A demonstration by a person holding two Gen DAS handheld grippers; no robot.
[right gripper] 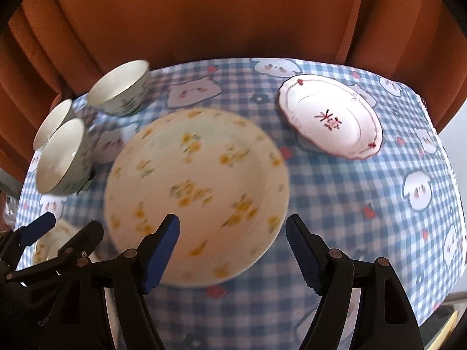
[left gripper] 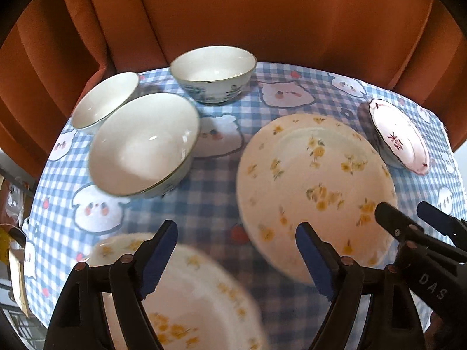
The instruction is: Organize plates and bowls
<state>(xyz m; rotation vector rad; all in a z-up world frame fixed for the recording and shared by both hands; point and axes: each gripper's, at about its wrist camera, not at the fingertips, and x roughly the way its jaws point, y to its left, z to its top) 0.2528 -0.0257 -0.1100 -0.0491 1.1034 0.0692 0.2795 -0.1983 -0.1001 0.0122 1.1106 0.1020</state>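
Checked tablecloth (left gripper: 204, 192); left view alone shows near plate (left gripper: 186, 285) whole; both tools (left gripper: 236, 242) (right gripper: 232, 233) gape, empty

Desk cloth (right gripper: 335, 204): blue-white check, cartoon animals. Large plate (right gripper: 198, 192): cream, yellow flowers. Small plate (right gripper: 329, 116): white, red characters. Bowls (left gripper: 143, 143): white inside. Curtain (left gripper: 233, 14): rust-orange.

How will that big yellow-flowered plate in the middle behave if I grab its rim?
The yellow-flowered plate looks like glazed ceramic, so probably rigid, slippery and breakable. It lies flat on the checked tablecloth, so the rim may be hard to get under; it might slide first.
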